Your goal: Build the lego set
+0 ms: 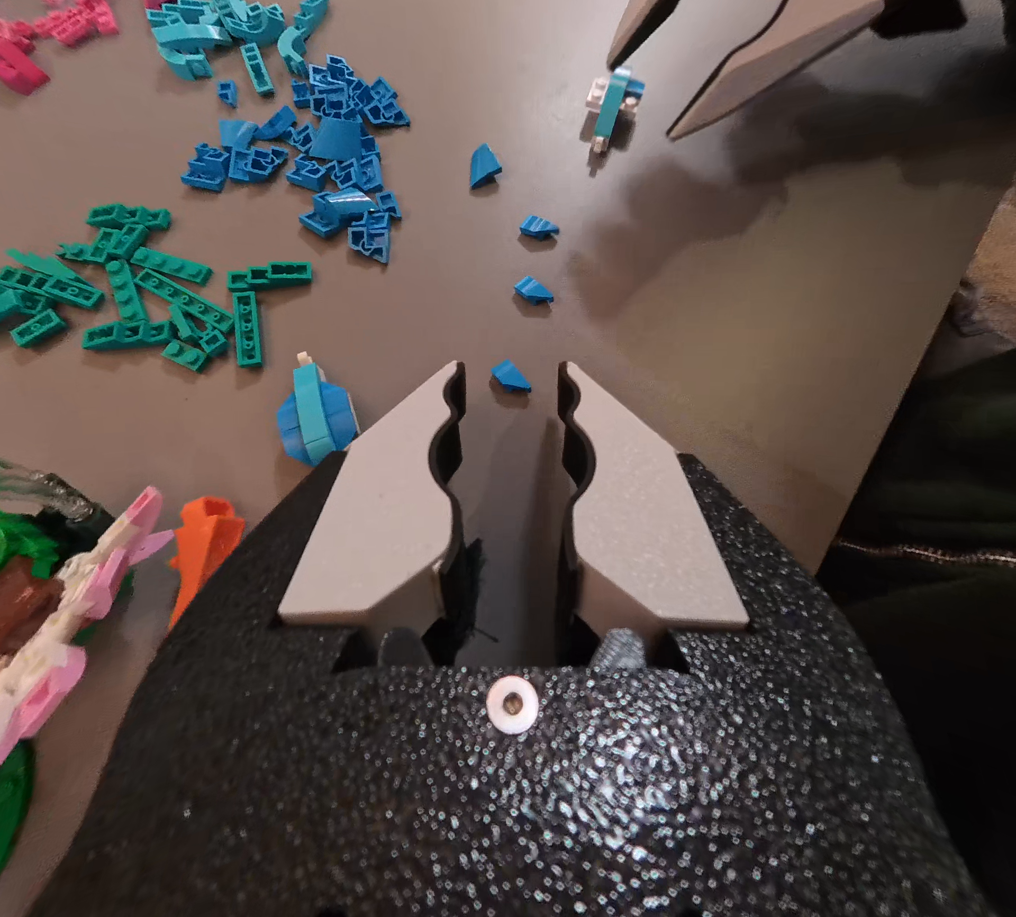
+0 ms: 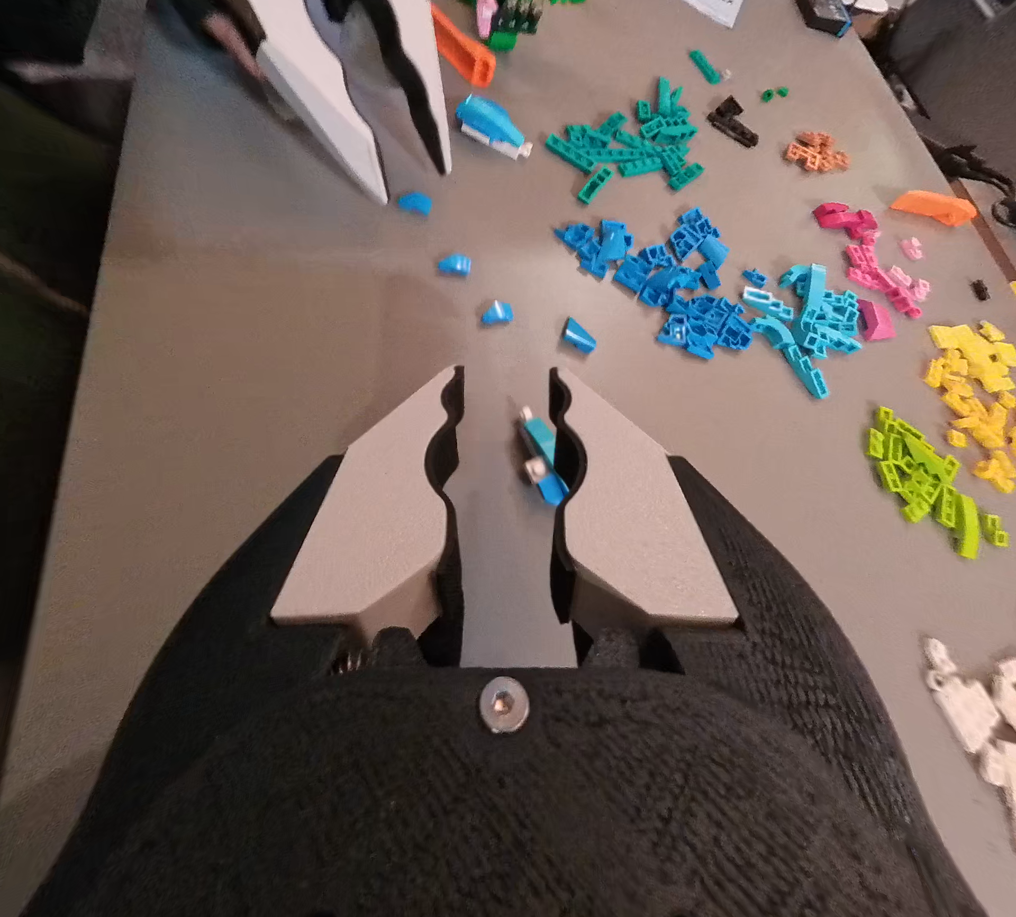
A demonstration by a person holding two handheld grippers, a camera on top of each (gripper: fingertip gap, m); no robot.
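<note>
My left gripper (image 1: 511, 368) is open and low over the table, with a small blue slope piece (image 1: 511, 376) lying just between its fingertips. This piece also shows in the right wrist view (image 2: 415, 203), by the left gripper (image 2: 415, 184). My right gripper (image 2: 506, 372) is open around a small teal, blue and white assembly (image 2: 541, 456), which rests against its right finger. In the left wrist view the assembly (image 1: 613, 107) stands on the table between the right gripper's (image 1: 642, 99) tips. Three more blue slopes (image 1: 533, 288) lie in a row between the grippers.
A finished blue and teal fish-like assembly (image 1: 316, 412) lies left of my left gripper. Sorted piles lie beyond: blue (image 1: 330, 148), teal (image 1: 231, 27), green (image 1: 137, 286), lime (image 2: 929, 484), yellow (image 2: 978, 385), pink (image 2: 879, 275). An orange separator (image 1: 206, 539) and a built model (image 1: 55, 588) are near left. The table edge (image 1: 907, 368) runs close on the right. About 11 centimetres separates my left fingertips from my right.
</note>
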